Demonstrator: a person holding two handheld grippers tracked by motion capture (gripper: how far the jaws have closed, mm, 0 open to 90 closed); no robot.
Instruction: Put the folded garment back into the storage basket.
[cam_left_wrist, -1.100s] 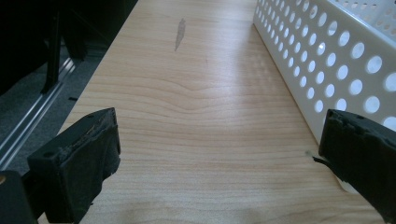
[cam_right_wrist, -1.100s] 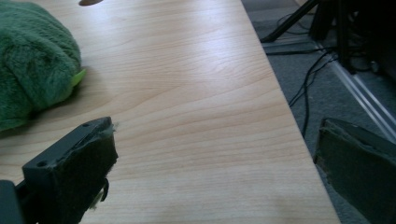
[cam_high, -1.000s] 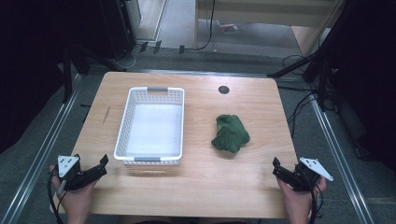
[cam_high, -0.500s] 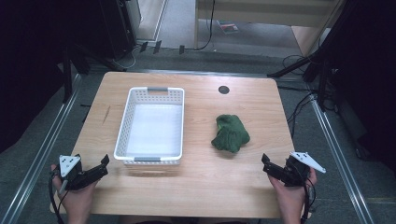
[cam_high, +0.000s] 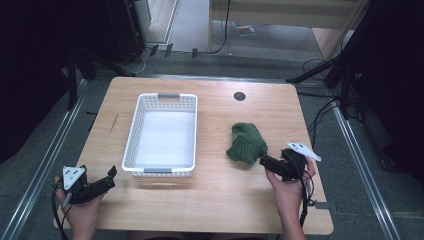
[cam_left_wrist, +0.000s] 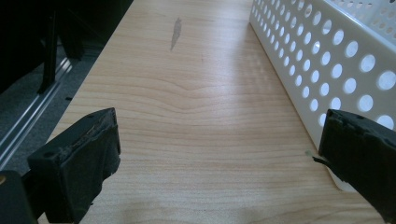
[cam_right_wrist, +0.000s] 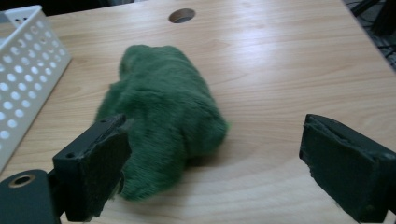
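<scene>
A white perforated plastic basket (cam_high: 162, 135) is standing on the light wooden table (cam_high: 215, 200), left of centre, with nothing inside it. A crumpled green fleecy cloth (cam_high: 246, 142) is lying on the tabletop to the right of the basket, apart from it. The right gripper (cam_high: 265, 161) is sitting just beside the near right edge of the cloth, its jaws spread wide and gripping nothing; in the right gripper view, one jaw is overlapping the cloth's (cam_right_wrist: 163, 112) near edge. The left gripper (cam_high: 111, 175) is resting at the near left corner of the table, jaws parted and empty, pointing past the basket's (cam_left_wrist: 336, 56) side wall.
</scene>
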